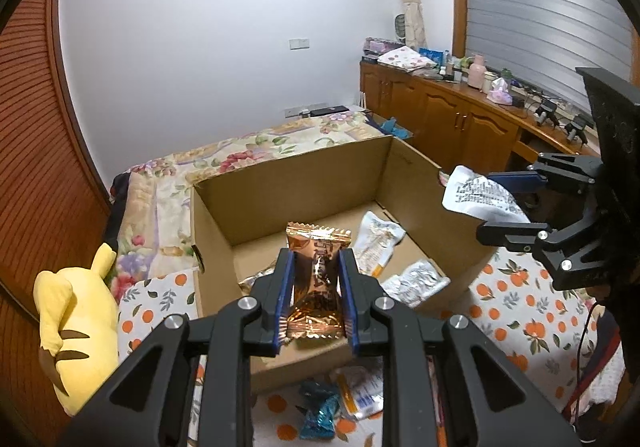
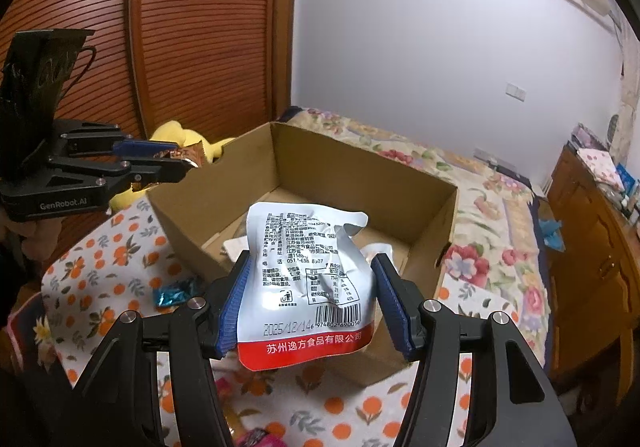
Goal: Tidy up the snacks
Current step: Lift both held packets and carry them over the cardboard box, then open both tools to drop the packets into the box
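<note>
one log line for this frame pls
left gripper: shut on copper snack packet | right gripper: shut on white pouch | both above cardboard box

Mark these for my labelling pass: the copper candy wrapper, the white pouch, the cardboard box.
copper candy wrapper (image 1: 319, 283), left wrist view, wrapper middle.
white pouch (image 2: 308, 279), right wrist view, printed back.
cardboard box (image 1: 296, 183), left wrist view, far inner wall.

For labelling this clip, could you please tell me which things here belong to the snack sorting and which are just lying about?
Job:
left gripper holding copper packet
right gripper holding white pouch
box
teal packet

Lying about:
yellow plush
pink bottle
cabinet
</note>
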